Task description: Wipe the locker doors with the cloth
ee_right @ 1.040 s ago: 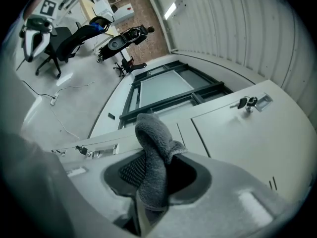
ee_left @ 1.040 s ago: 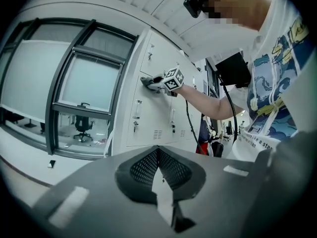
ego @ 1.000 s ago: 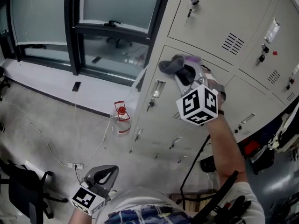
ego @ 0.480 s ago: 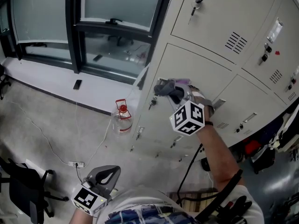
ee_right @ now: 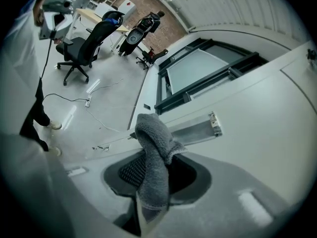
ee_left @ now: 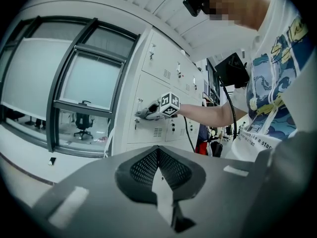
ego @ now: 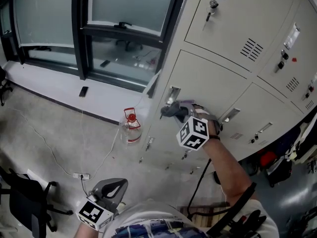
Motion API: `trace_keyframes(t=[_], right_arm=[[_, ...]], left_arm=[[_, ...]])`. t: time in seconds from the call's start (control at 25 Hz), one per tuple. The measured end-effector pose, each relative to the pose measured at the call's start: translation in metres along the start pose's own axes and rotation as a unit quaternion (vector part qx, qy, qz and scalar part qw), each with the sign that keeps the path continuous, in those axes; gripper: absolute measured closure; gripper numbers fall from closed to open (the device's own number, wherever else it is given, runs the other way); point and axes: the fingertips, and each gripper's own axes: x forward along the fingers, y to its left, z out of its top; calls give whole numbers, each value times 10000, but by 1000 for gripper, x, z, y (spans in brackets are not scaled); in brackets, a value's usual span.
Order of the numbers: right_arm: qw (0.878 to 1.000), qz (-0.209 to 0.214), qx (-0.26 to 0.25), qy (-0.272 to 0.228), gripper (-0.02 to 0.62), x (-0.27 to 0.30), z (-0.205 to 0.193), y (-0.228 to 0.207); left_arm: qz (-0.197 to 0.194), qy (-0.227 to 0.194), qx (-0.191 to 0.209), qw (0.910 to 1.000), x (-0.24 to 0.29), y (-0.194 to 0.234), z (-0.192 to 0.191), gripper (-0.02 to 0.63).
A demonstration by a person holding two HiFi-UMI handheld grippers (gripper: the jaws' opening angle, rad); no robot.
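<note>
A grey cloth [ego: 177, 110] [ee_right: 153, 157] is pinched in my right gripper [ego: 182, 114], which is shut on it. The cloth presses against a beige locker door [ego: 208, 83] near its left edge, just beside the door's metal handle plate [ego: 172, 94] [ee_right: 198, 128]. In the left gripper view the cloth [ee_left: 146, 114] and the right gripper's marker cube [ee_left: 169, 105] show against the lockers [ee_left: 163, 83]. My left gripper [ego: 110, 190] [ee_left: 159, 182] hangs low by the person's body, shut with nothing between its jaws.
More locker doors [ego: 237, 19] with keys and vents stand above and to the right. A window [ego: 124, 14] is at the left. A clear bottle with a red cap [ego: 129, 125] and a power strip [ego: 79, 176] lie on the floor; an office chair [ego: 25, 202] stands at bottom left.
My right gripper has slid the cloth down and a little left along the locker door, from near its top edge to beside the handle. The left gripper has stayed put.
</note>
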Motion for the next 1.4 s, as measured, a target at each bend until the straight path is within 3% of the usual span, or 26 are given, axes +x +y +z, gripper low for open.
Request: trace_keyframes(t=[0.28,0.52,0.64,1.0,1.4], right_arm=[[9955,-807,-94,-486,479,-65,50,-70],[9819,-1724,-116,-775,479,-111,84,-140],[9764,-1975,-9,-876,479,-119,90,-165],[9817,-1782,-203,-633,477,-81,85,-143],[9926,-1148,-58,-380,479,-35,70,-86]], left_arm=[[-27,-22,19,10000,-5,3,0,605],[-22,-61,20,10000,-8,3,1,605],[34,-95,12,9999,-11,6,1,604],[136,-96,-59,9998,-19,10,-3,604],[119,-12,-124,9999,-21,8,-12,605]])
